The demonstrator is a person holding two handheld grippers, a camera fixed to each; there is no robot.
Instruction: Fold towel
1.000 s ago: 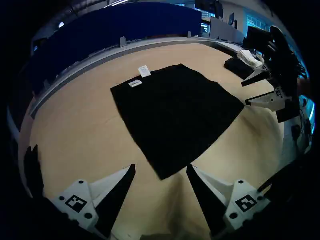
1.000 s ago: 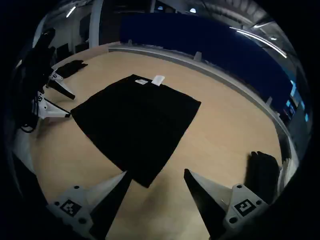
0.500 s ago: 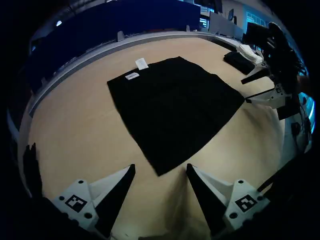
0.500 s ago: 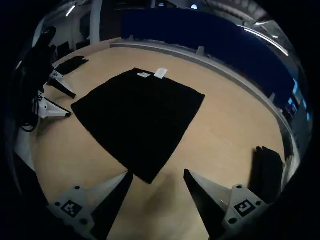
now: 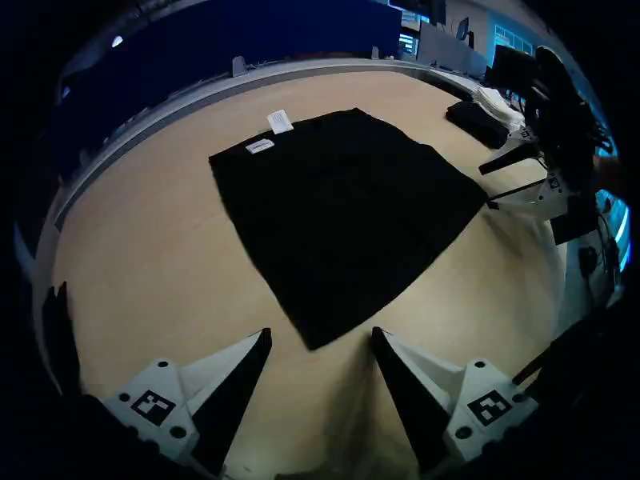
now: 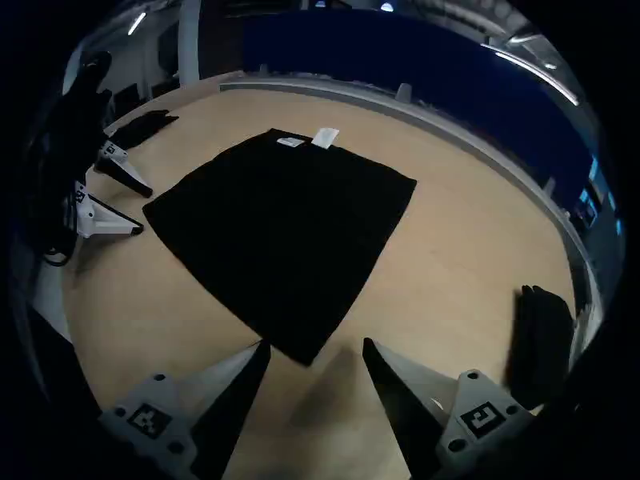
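Nothing was folded yet, by my reading: the black towel (image 5: pixel 344 208) lay flat and spread out on the wooden surface (image 5: pixel 152 240), its white tag (image 5: pixel 278 122) at the far edge. On the left, my left gripper (image 5: pixel 320 336) hung open and empty, one near corner of the towel lying between its fingers. On the right, my right gripper (image 6: pixel 317 346) was also open, holding nothing, with the other near corner just ahead of its fingertips. Every fold remained to be made, starting with grasping both corners.

Around it, a dark bundle (image 5: pixel 60 344) sat at the surface's left edge, the blue partition (image 5: pixel 200 48) ran behind, and a dark folded pile (image 5: pixel 478 122), possibly more towels, lay far right. All sat well apart from the towel, so nothing blocked the fold.
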